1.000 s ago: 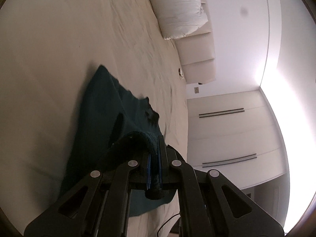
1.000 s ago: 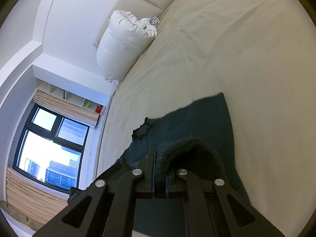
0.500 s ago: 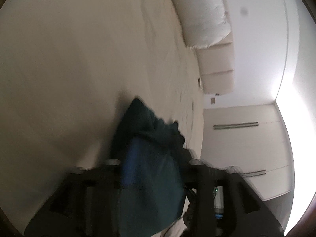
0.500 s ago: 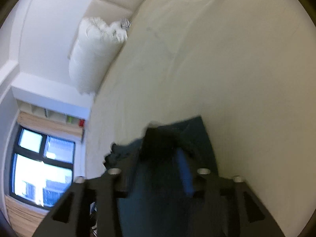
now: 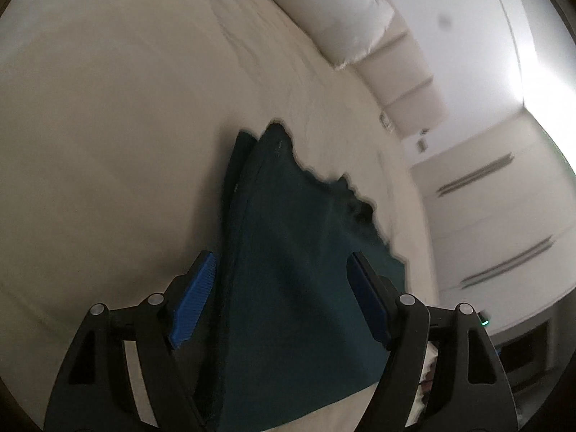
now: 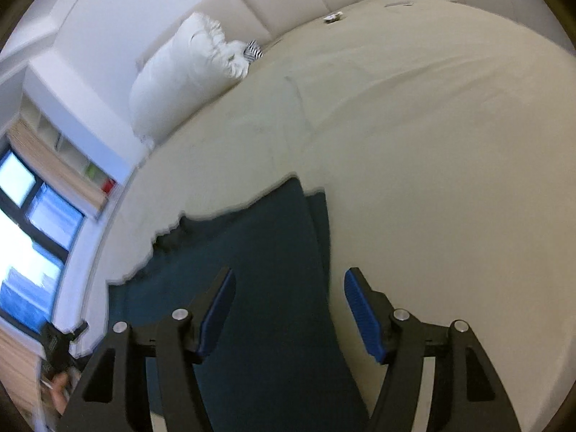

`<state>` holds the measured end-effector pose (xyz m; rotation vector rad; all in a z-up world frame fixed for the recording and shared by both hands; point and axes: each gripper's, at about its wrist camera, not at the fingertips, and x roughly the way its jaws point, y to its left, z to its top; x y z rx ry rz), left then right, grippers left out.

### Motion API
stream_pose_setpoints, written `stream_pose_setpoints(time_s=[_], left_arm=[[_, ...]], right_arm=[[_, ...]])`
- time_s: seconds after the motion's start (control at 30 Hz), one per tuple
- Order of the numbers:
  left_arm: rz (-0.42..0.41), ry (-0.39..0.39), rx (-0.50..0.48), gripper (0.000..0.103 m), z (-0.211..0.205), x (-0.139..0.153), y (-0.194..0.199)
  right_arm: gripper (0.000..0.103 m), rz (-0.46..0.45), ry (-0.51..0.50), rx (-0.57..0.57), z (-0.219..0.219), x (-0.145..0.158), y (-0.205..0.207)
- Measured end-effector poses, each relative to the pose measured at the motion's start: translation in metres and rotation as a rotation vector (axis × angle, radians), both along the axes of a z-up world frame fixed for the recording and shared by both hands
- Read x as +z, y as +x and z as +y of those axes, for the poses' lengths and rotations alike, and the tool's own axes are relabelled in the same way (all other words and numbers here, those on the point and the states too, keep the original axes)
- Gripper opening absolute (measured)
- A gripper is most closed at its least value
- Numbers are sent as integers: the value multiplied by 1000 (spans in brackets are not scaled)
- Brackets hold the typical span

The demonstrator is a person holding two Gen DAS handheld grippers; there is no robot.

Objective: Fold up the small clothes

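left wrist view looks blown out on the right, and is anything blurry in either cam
Left wrist view: glare washes out the wall corner at right; the dark teal garment has slightly smeared edges. Right wrist view: the window at left is overexposed, the garment's far edge is motion-blurred, and the fisheye bends the bed into a dome.

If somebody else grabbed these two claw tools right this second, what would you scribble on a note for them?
Left gripper: jaws opening, pads clear of the cloth.
Right gripper: jaws opening, holding nothing.
The dark teal garment lies on the beige bed, one layer folded over another, its edges not quite lined up.
Done: one fold laid down and let go.
Left: probably square the edges and fold again.
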<state>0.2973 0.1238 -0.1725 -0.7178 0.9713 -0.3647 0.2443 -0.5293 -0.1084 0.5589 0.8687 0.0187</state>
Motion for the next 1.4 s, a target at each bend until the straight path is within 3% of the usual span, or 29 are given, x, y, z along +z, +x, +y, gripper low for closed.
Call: stream_pose_setpoints(time_s=[0.07,0.1,0.17,0.23,0.3,0.37,0.5,0.53,0.57,0.6,0.67,0.97,1.13,1.4], left_arm=[[29,38,-6,71,-12,-10,-8],[17,53,-12,71,-10,-9,-30],[1,99,-24,71,-16,-5,-37],[-6,132,-39,71,-19,-4,-45],[-14,176,-50,65,-22,-3,-51],[-16,204,-48,59,-27,-4,-55],[-34,252,-44,54,-24,8,-72],[-40,270,-50,49,-20,11,-74],[-34,293,-61,37,-21,9,-76],[-21,308,-65,31,-19,7,-79],[-12,308,-60,26,-17,5,-83],[-14,373,-61,14,-21,6,-93],[-24,413,-65,13,-26,7,-95],[-19,412,-64,13,-24,0,-93]], right_arm=[[67,63,-50,0,7,-12,-4],[67,73,-58,10,9,-15,-6],[65,72,-59,27,12,-19,-13],[57,66,-76,38,14,-19,-19],[42,71,-79,39,13,-19,-23],[35,71,-83,24,12,-17,-29],[31,62,-97,-5,13,-13,-42],[29,63,-97,-5,13,-14,-42],[25,71,-106,-3,14,-16,-42],[21,80,-108,-1,14,-19,-42],[17,82,-90,-7,12,-22,-41],[11,77,-111,-13,16,-19,-45],[10,77,-106,-11,16,-21,-49],[9,72,-57,-48,10,-27,-57]])
